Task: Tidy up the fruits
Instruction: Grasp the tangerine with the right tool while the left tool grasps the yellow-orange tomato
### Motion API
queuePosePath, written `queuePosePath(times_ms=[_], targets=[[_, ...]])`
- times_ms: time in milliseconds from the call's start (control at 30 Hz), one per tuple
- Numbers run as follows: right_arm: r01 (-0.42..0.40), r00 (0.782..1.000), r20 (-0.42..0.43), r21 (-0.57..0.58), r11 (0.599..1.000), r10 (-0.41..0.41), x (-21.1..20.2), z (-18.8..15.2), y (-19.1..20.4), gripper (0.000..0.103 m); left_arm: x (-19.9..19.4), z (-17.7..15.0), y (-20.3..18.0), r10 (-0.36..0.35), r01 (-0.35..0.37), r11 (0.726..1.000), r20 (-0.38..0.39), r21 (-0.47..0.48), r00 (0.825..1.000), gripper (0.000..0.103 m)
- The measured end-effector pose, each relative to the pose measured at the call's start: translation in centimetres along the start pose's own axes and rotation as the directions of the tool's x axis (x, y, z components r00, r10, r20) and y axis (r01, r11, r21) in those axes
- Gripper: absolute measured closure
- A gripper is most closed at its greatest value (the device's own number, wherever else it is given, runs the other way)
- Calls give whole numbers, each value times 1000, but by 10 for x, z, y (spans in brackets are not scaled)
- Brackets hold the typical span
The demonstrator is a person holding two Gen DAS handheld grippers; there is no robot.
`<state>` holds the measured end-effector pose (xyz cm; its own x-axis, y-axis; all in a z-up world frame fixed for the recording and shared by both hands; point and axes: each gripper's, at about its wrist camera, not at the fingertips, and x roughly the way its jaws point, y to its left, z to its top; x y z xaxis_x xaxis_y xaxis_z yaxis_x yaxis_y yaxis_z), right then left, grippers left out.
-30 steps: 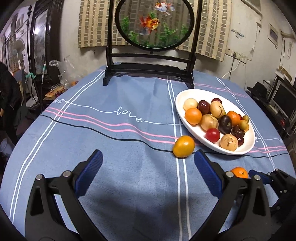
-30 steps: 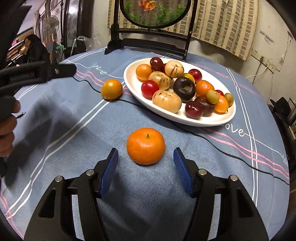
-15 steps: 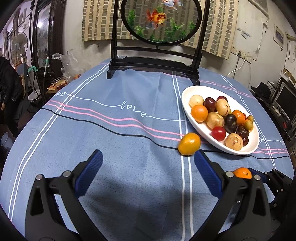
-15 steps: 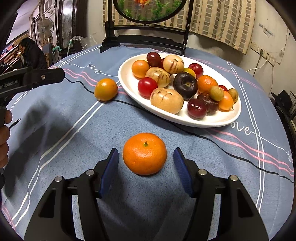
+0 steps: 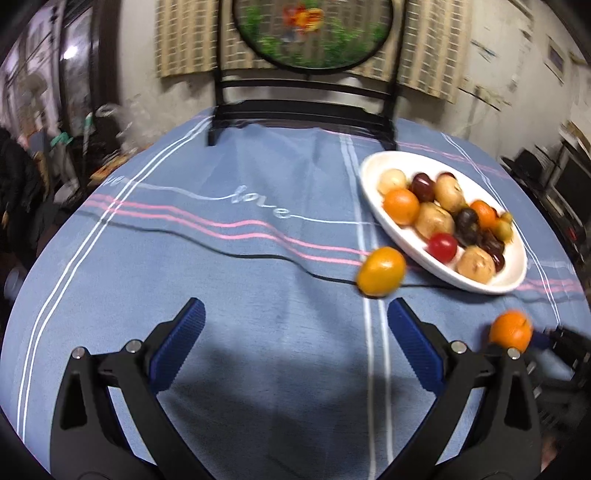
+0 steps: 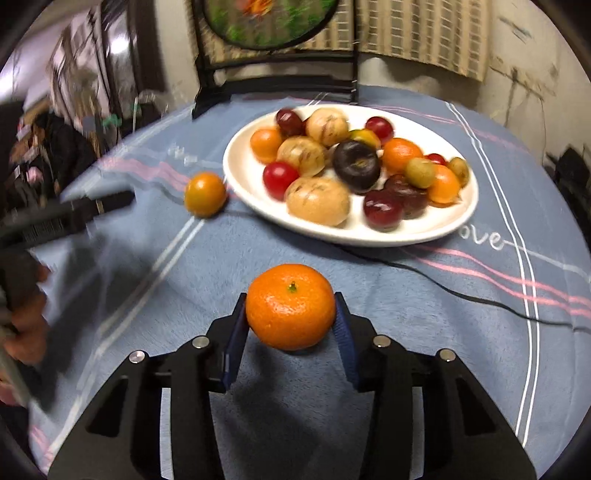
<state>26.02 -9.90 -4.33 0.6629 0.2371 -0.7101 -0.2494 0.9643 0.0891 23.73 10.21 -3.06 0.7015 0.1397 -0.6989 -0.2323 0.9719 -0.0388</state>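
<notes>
A round table under a blue striped cloth (image 6: 424, 302) holds a white oval plate (image 6: 436, 225) piled with fruit. A yellow-orange fruit (image 5: 381, 272) lies just beside the plate, ahead of the left gripper (image 5: 295, 341) — its fingers spread, empty. The right gripper (image 6: 291, 325) is closing, pads against the tangerine (image 6: 291, 306) — plate straight ahead.

At the top centre of your left view stands a round painted screen (image 5: 312, 31) in a black frame, goldfish blurred on it, resting on the blue striped tablecloth (image 5: 229, 266). A thin black cable (image 5: 258, 255) runs across that cloth through the middle. Behind, a checked curtain (image 5: 184, 37) hangs on the wall. Along the left edge you see a dark-clothed person (image 6: 64, 147).
</notes>
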Motion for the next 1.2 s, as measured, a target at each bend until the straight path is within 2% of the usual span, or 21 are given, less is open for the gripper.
queuePosePath(times_ms=[100,167,267,500,633,1000,1200], targets=[[3,1000,31,43,999,-4,-11,2,-9,59,4,-2,-19,-22,20,995,25,96,999,3],[-4,999,40,68,998,1,-15,4,-14,59,13,-3,-31,-67,67,987,-1,145,998,5],[-6,999,40,88,996,2,-16,5,-18,59,24,-1,-41,-129,135,977,-47,165,991,21],[0,1000,24,90,996,-2,-13,3,-18,59,41,10,-46,-199,206,970,-70,126,978,28],[-1,1000,23,97,995,-1,-14,4,-19,59,53,11,-49,-183,197,971,-106,133,977,50],[2,1000,18,88,996,-3,-13,4,-18,59,61,14,-53,-157,170,975,-102,141,982,52],[-2,1000,6,94,996,2,-10,4,-19,59,67,16,-48,-142,155,982,-115,109,983,63]])
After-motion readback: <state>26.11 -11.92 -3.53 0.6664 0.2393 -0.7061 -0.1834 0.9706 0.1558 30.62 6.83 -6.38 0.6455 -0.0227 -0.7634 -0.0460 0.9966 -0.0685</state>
